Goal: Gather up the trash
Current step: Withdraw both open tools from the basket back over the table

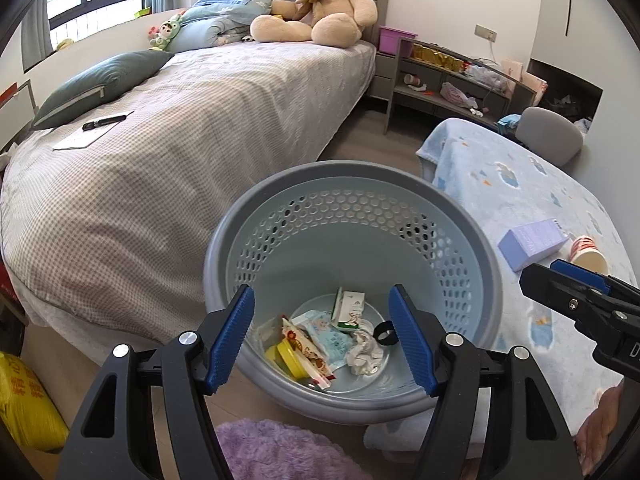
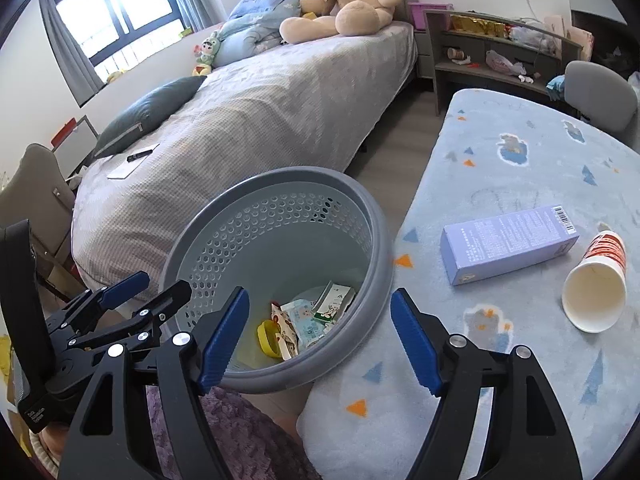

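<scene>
A grey-blue perforated basket [image 1: 352,168] [image 2: 304,174] stands on the floor between the bed and a table. Inside it lie wrappers, a small carton, a yellow lid and crumpled paper [image 1: 320,344] [image 2: 304,320]. My left gripper [image 1: 321,290] hangs open above the basket's mouth with nothing between its pads; in the right wrist view the left gripper [image 2: 164,282] sits at the basket's left rim. My right gripper [image 2: 319,293] is open and empty over the basket's right rim, and the right gripper [image 1: 568,280] shows at the left view's right edge. A lilac box [image 2: 508,244] [image 1: 532,244] and a tipped paper cup [image 2: 596,284] [image 1: 588,254] lie on the table.
The table carries a light blue blanket [image 2: 520,152]. A bed [image 1: 180,140] with a teddy bear [image 1: 320,4] runs along the left. A purple fuzzy cushion [image 1: 276,452] lies in front of the basket, a yellow bag [image 1: 24,404] at far left. A grey shelf [image 2: 492,60] and chair [image 2: 600,92] stand behind.
</scene>
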Demonstrator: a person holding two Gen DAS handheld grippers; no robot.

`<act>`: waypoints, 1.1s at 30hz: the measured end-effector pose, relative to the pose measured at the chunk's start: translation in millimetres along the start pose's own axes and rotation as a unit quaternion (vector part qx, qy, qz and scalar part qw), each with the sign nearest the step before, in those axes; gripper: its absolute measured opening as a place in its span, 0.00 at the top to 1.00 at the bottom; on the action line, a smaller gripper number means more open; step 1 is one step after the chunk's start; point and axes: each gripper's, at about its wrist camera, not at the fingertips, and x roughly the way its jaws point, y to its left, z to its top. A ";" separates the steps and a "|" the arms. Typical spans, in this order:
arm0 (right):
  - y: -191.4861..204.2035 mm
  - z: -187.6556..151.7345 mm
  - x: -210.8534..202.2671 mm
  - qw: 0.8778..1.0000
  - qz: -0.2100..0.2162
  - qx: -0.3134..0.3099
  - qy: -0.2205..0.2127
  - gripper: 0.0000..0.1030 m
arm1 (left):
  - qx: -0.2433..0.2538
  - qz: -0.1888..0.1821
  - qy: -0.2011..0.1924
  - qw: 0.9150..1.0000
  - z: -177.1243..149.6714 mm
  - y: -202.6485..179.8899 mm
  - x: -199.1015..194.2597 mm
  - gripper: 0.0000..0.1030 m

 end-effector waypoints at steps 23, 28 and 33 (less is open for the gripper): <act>-89.9 -37.0 -79.1 0.994 -0.061 0.073 -0.057 0.28 | 0.061 -0.051 -0.003 0.997 -3.6 -78.0 -20.7 0.33; -118.2 -46.3 -88.1 0.991 -0.081 0.093 -0.057 0.28 | 0.073 -0.058 -0.002 0.996 -0.2 -98.6 -14.3 0.33; -144.4 -51.3 -95.9 0.987 -0.102 0.110 -0.060 0.28 | 0.085 -0.066 -0.002 0.994 3.7 -120.3 -6.2 0.33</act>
